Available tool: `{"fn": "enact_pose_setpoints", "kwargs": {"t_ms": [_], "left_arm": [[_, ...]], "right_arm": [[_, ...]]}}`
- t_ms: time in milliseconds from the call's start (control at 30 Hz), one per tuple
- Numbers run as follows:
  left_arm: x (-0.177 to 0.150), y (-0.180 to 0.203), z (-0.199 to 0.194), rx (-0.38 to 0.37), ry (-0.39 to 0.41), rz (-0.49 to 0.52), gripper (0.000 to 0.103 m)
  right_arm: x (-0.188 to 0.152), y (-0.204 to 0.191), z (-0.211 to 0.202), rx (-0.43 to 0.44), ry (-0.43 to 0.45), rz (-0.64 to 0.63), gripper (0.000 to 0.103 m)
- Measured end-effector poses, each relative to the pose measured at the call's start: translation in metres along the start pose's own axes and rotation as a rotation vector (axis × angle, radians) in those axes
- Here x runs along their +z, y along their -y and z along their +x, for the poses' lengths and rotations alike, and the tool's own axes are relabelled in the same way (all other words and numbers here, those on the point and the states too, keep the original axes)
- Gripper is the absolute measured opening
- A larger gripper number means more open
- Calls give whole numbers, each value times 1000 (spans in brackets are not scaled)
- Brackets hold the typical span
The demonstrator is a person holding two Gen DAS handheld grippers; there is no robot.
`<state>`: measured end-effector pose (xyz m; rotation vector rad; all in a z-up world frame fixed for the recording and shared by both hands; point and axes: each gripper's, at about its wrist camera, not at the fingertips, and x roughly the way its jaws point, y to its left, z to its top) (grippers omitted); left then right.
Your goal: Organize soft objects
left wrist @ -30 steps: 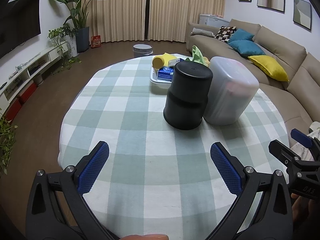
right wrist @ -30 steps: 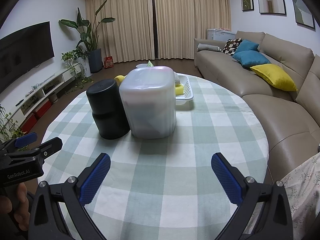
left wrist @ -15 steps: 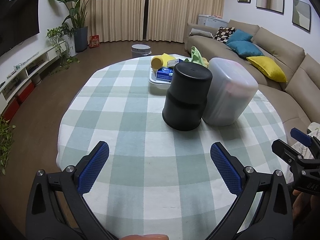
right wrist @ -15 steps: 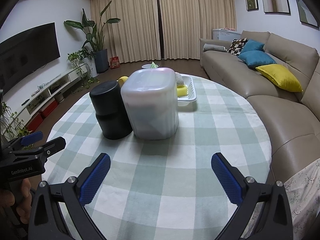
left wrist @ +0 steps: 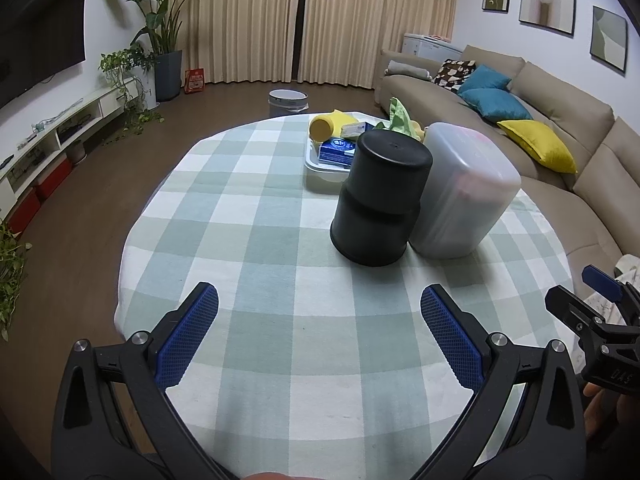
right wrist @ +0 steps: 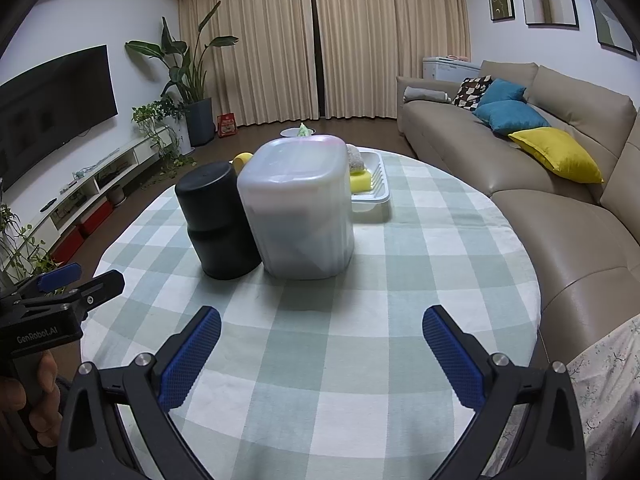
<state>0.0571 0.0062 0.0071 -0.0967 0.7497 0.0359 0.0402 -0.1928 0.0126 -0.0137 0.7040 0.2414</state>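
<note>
Left wrist view: my left gripper [left wrist: 318,332] hangs over the checked table [left wrist: 248,248], jaws spread wide, empty. Black container [left wrist: 380,200] at 12 o'clock, touching the frosted bin [left wrist: 464,196] on its right; soft things sit in the white tray [left wrist: 320,168] behind.

Right wrist view: right gripper [right wrist: 320,354] likewise spread, empty. Yellow sponge [right wrist: 360,180] at 1 o'clock, behind the bin. Risk: reaching past could topple either container.

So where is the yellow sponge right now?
In the right wrist view the yellow sponge lies in the white tray on the far side of the table, just behind and right of the translucent container.
</note>
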Motion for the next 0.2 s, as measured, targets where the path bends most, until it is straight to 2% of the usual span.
{"fn": "enact_pose_setpoints", "kwargs": {"t_ms": [200], "left_arm": [[0, 0, 0, 1, 4, 7, 103]], "right_arm": [[0, 0, 0, 1, 0, 0, 103]]}}
